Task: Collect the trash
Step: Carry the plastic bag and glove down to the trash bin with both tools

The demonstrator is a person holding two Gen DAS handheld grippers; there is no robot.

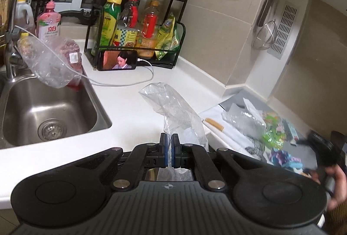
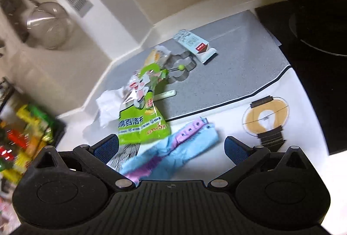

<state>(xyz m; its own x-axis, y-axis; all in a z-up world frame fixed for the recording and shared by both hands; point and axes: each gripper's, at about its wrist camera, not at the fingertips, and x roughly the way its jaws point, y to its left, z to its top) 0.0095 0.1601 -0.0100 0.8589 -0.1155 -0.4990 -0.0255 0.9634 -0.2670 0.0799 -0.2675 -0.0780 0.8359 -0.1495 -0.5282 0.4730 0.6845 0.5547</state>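
My left gripper (image 1: 169, 149) is shut on a clear plastic bag (image 1: 173, 109) and holds it up over the white counter. To its right lies a pile of trash (image 1: 269, 133). In the right wrist view my right gripper (image 2: 171, 147) is open just above a blue and pink wrapper (image 2: 173, 150). A green snack bag (image 2: 143, 113) lies beside the left finger, with a crumpled white tissue (image 2: 108, 105) behind it. A small white carton (image 2: 195, 45) and a metal cookie cutter (image 2: 184, 66) lie farther back on the grey mat (image 2: 238, 57).
A steel sink (image 1: 43, 113) is at the left with a clear bag of red items (image 1: 54, 61) on its edge. A phone (image 1: 118, 60) with a cable leans on a bottle rack (image 1: 138, 25). A black stove with a pan (image 2: 314, 18) is at right. A knife (image 1: 213, 124) lies near the pile.
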